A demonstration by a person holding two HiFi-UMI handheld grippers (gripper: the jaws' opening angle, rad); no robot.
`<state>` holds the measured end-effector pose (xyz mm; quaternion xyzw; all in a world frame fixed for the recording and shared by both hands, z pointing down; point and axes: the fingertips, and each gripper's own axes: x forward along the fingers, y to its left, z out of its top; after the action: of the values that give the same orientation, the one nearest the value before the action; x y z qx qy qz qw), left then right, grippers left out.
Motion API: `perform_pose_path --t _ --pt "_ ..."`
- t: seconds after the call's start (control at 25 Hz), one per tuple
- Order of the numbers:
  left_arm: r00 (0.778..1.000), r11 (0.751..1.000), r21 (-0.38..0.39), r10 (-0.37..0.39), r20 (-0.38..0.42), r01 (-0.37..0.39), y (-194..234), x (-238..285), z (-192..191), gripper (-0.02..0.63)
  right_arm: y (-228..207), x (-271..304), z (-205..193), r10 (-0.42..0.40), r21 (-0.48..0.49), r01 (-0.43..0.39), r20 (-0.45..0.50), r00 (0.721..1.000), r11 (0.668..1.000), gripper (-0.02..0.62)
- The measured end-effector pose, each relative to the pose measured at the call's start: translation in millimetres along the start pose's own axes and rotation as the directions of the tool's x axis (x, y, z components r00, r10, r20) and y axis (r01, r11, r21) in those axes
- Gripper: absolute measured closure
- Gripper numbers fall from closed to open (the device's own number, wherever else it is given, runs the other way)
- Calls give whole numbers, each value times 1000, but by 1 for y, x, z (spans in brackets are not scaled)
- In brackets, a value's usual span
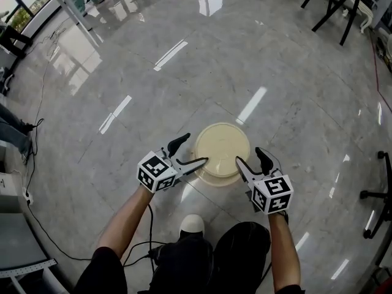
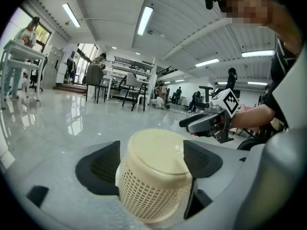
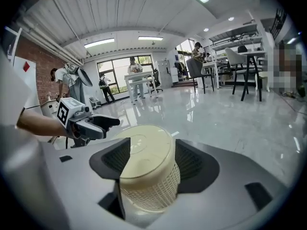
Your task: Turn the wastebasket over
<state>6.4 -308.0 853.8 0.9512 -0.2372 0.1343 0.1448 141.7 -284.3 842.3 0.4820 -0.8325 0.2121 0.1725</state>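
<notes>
A cream mesh wastebasket (image 1: 222, 149) stands on the glossy floor with its closed base facing up. My left gripper (image 1: 195, 149) is open at its left side, the lower fingertip close to the rim. My right gripper (image 1: 248, 155) is open at its right side. In the left gripper view the wastebasket (image 2: 153, 176) fills the gap ahead of the left gripper (image 2: 153, 162), and the right gripper (image 2: 206, 121) shows beyond it. The right gripper view shows the wastebasket (image 3: 146, 171) ahead of the right gripper (image 3: 147, 164), with the left gripper (image 3: 91, 123) behind. Neither gripper holds anything.
Grey marble floor (image 1: 122, 72) spreads all round. Black table legs (image 1: 331, 8) stand at the far right, an office chair base (image 1: 380, 195) at the right edge. A black cable (image 1: 37, 139) runs along the left. The person's white shoe (image 1: 192, 224) is just behind the basket.
</notes>
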Motion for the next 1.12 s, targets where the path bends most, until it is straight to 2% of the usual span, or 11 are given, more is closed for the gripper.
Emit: perform_pose_path --t 0.2,0.32,0.4,0.52,0.64,0.72,0.84,0.96,1.04,1.12 --pt "997 988 -132 -83 -10 81 4 12 -22 199 -7 15 -17 49 72 -47 -38 998 996 311" --pt "995 984 -157 -94 -36 87 5 17 -33 199 -13 23 -32 61 131 -53 -58 997 990 311" --pt "993 981 -162 -110 -39 102 0 19 -37 199 -13 24 -38 98 205 -86 -52 994 975 311" --pt "991 985 -126 -125 -57 117 -8 21 -37 201 -11 25 -41 138 267 -121 -46 989 956 313" --pt "993 990 -86 -112 -47 108 -10 20 -33 201 -9 22 -38 123 223 -110 -45 991 969 314" --pt "995 995 -27 -96 -24 96 -11 16 -24 201 -7 20 -30 113 177 -107 -23 993 978 314" --pt "995 994 44 -99 22 98 -14 11 -8 202 -4 12 -14 81 44 -82 37 996 996 314" --pt "988 992 43 -125 90 122 -20 3 8 202 0 3 -7 61 -110 -52 79 995 992 313" --pt "985 990 27 -143 101 141 -25 0 6 202 1 0 -17 76 -173 -69 34 996 983 313" --pt "983 988 20 -154 100 153 -29 -3 -1 207 1 -3 -28 100 -189 -99 -2 995 977 313"
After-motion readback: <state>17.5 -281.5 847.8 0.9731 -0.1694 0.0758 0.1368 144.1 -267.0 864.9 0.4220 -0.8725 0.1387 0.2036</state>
